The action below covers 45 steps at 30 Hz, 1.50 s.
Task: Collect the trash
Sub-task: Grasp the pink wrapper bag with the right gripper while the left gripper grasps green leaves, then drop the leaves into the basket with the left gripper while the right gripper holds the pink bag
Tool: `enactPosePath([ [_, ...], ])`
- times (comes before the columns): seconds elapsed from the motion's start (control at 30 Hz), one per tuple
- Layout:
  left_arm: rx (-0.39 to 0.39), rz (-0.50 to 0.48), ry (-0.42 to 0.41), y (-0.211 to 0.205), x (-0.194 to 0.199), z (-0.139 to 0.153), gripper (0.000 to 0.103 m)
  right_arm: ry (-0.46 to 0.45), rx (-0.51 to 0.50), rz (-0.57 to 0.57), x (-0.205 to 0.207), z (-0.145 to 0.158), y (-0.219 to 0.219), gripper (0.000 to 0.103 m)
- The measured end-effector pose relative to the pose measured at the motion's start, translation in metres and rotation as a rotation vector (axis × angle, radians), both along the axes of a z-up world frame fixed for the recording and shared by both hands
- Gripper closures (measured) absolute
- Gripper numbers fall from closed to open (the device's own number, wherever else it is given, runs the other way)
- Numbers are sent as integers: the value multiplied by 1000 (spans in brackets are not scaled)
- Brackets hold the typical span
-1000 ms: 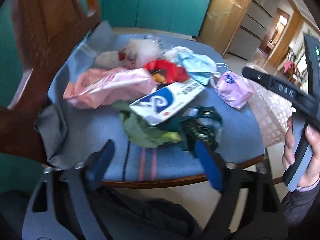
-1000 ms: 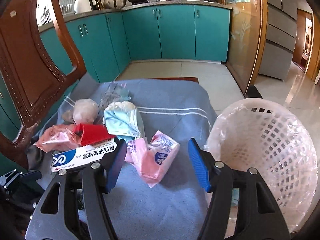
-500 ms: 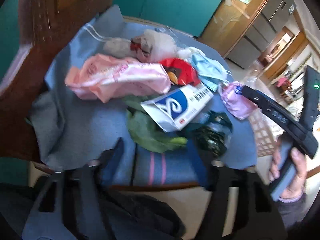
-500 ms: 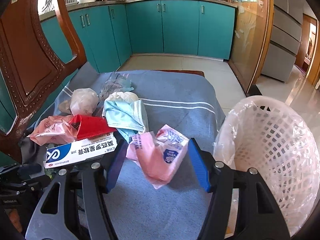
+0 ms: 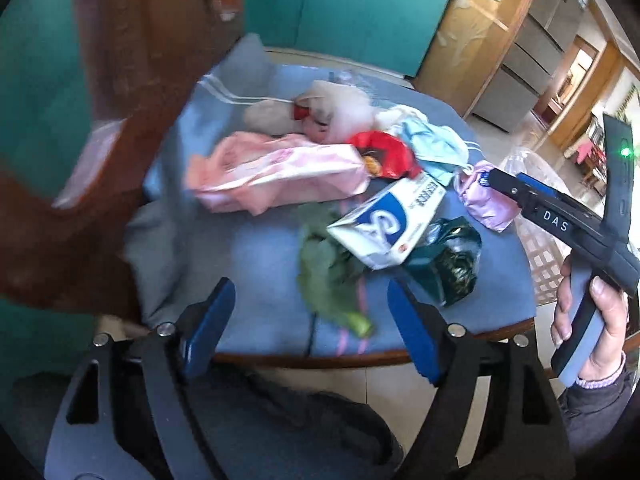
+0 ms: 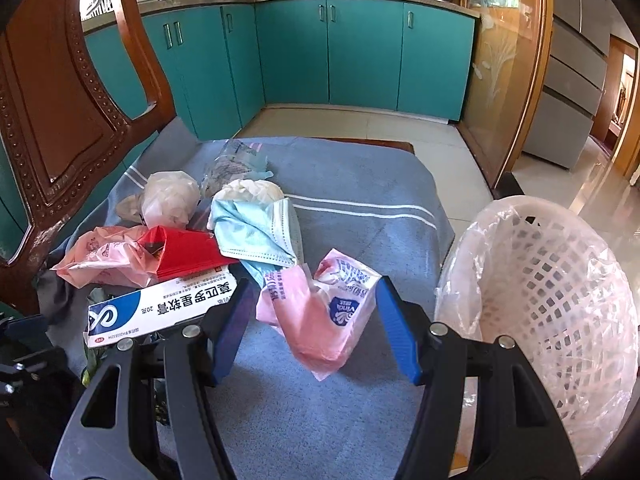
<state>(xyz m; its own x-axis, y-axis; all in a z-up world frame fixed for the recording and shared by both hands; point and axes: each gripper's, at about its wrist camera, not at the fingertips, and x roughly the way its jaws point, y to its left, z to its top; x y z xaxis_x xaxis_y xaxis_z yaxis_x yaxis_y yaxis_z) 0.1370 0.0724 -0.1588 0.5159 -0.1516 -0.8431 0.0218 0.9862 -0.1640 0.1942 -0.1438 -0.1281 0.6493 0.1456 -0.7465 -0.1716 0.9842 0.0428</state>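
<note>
Trash lies on a blue cloth over a chair seat. My right gripper [image 6: 312, 320] is open, its fingers on either side of a pink tissue pack [image 6: 320, 316], also in the left wrist view [image 5: 482, 196]. A white and blue box [image 6: 160, 308], a red wrapper [image 6: 180, 252], a blue face mask [image 6: 260, 232] and a pink bag [image 6: 100, 256] lie left of it. My left gripper [image 5: 310, 324] is open and empty over the seat's front edge, just before a green leaf [image 5: 328, 276] and a dark green wrapper [image 5: 444, 264].
A white lattice bin with a clear liner [image 6: 540, 300] stands right of the seat. The chair's carved wooden back [image 6: 52, 112] rises on the left. Crumpled white bags [image 6: 168, 200] lie at the back of the cloth [image 6: 360, 208]. Teal cabinets stand behind.
My right gripper has moved forward, so the pink tissue pack now sits between its fingers. My left gripper has swung left and back, then closer to the green leaf.
</note>
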Motion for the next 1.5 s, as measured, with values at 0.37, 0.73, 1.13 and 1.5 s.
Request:
enactPosePath([
  [0.37,-20,-23,73,-5,16,-25,88,7,-47,32,6,-8,6,31],
  [0.73,-34,36,-87,17,-3,24,89,-22,-28,50,-2,-6,2,62],
  [1.13,25,43,-240,10,-32,74,89,-169,93,54,-37,51,-20,63],
  [1.5,75,3,-367,-29,-46,118,89,-346,106,-39,-85,113,-70,63],
])
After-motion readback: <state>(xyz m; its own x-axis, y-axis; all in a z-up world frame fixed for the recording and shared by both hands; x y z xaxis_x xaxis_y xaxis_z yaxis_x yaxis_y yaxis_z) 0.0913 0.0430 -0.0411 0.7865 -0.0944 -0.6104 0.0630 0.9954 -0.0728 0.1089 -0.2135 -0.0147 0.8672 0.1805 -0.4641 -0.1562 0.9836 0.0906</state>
